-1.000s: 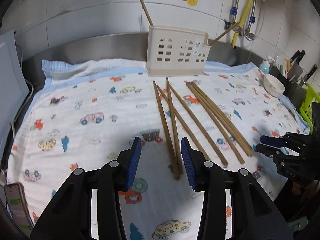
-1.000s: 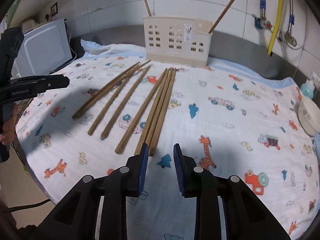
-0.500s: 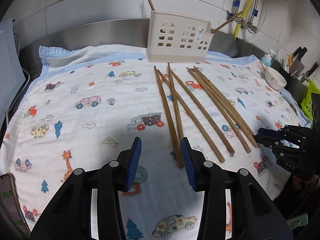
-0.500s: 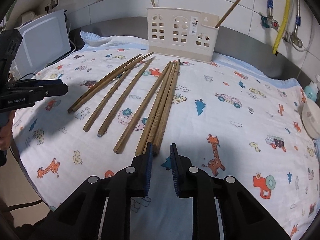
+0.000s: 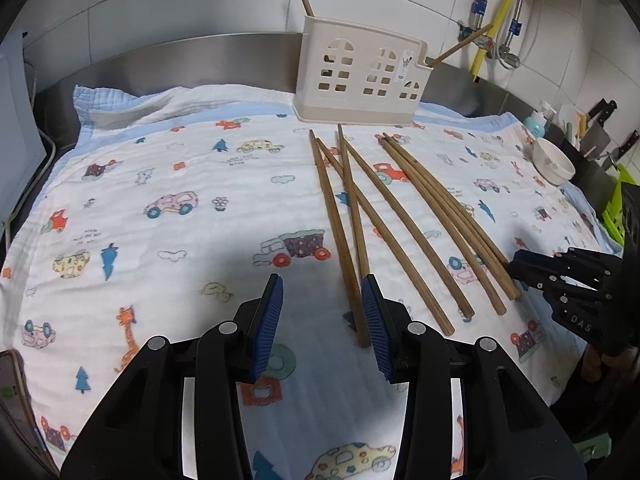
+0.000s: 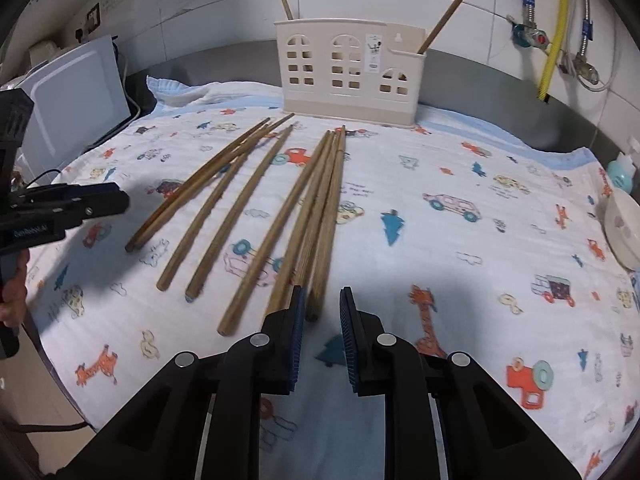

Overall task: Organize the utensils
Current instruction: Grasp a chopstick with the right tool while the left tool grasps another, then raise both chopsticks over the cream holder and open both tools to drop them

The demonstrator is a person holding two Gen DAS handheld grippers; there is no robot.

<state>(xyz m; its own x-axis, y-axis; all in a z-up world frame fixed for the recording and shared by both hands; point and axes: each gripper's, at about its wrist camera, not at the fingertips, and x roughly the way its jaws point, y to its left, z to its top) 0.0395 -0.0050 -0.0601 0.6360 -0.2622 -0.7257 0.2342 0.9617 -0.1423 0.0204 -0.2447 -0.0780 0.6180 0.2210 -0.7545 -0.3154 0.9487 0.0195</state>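
You are holding the left gripper [image 5: 322, 322] and right gripper [image 6: 322, 330] released over near chopstick ends. The chopsticks [image 6: 320, 216] are lying on the printed cloth [image 6: 460, 168] before the holder [image 6: 352, 76]; light, stiff, likely slippery, so pinch near the thick end.

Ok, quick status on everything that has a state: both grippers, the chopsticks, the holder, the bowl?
Left gripper: open, empty, low by the near chopstick ends.
Right gripper: open, empty, at the three-stick bundle's near ends.
Loose chopsticks: seven, lying flat on the cloth.
Chopstick holder: upright, two sticks leaning inside.
Bowl: upright on the cloth's edge.
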